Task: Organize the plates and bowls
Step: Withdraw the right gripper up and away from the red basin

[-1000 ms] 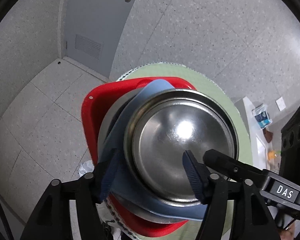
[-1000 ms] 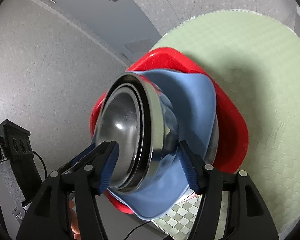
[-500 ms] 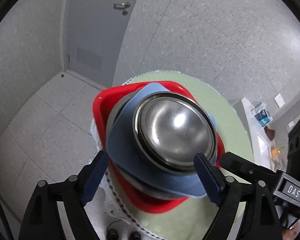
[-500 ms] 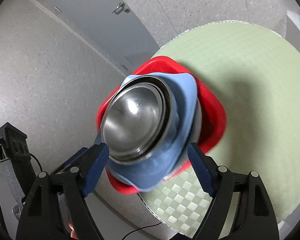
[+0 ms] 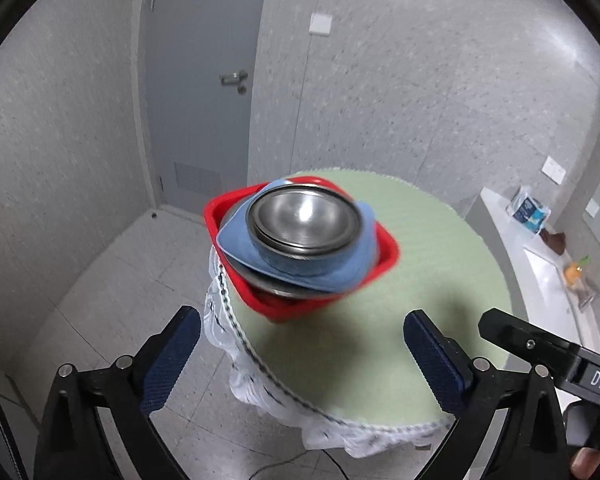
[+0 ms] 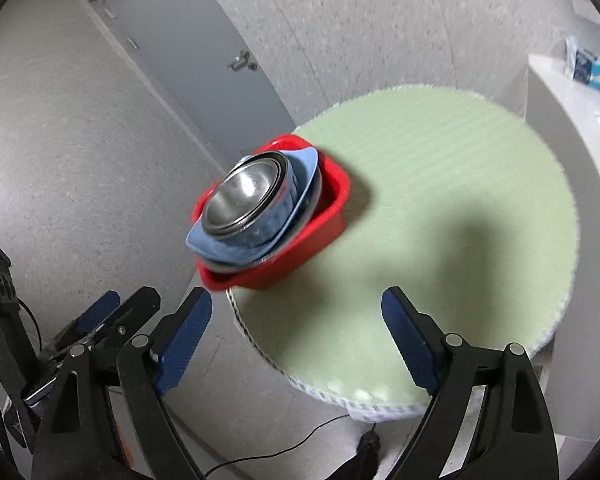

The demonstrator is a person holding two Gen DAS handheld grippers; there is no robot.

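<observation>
A: Where is the stack?
B: The steel bowl (image 5: 304, 218) sits in a blue bowl (image 5: 300, 268) inside a red tray (image 5: 382, 258), on the round green table (image 5: 428, 264), well ahead of both sets of fingers.
A: And the grippers?
B: The left gripper (image 5: 300, 364) is spreading its jaws wide, with only table between them. The right gripper (image 6: 296, 340) is also opening, holding no dish.

Left gripper (image 5: 300, 350), right gripper (image 6: 296, 326): black frames, blue ribbed pads, silver screws
</observation>
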